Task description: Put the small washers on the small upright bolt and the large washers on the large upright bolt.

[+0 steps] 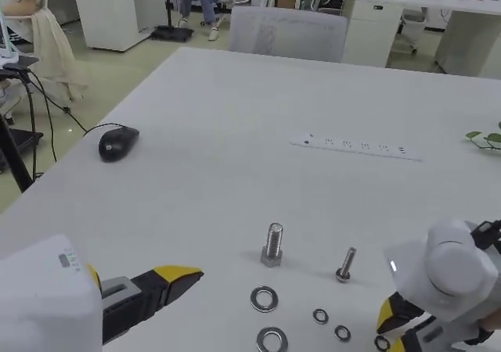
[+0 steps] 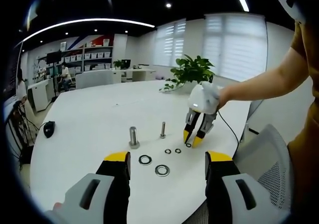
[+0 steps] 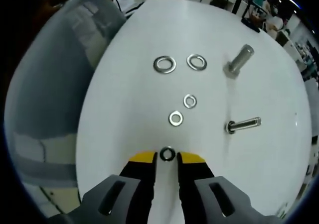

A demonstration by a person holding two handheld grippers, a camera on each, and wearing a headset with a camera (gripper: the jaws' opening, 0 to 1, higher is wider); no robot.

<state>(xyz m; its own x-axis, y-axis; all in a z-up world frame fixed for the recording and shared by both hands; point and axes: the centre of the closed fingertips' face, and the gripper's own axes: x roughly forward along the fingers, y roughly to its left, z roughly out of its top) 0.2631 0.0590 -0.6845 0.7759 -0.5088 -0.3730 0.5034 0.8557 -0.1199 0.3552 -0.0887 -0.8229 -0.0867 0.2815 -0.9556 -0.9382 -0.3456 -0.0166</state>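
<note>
The large bolt (image 1: pixel 272 245) and the small bolt (image 1: pixel 345 264) stand upright on the white table (image 1: pixel 235 133). Two large washers (image 1: pixel 264 298) (image 1: pixel 272 339) lie flat in front of the large bolt. Two small washers (image 1: pixel 320 316) (image 1: pixel 342 333) lie in front of the small bolt. A third small washer (image 3: pixel 167 154) lies on the table between the yellow tips of my right gripper (image 3: pixel 166 158), which is open and points down at it. My left gripper (image 2: pixel 168 159) is held open to the left of the parts with nothing between its fingers (image 1: pixel 176 275).
A black mouse (image 1: pixel 118 142) with its cable lies at the table's left. A white power strip (image 1: pixel 356 146) lies beyond the bolts. A grey chair (image 1: pixel 287 33) stands at the far edge. Plant leaves (image 1: pixel 489 138) reach in at the right.
</note>
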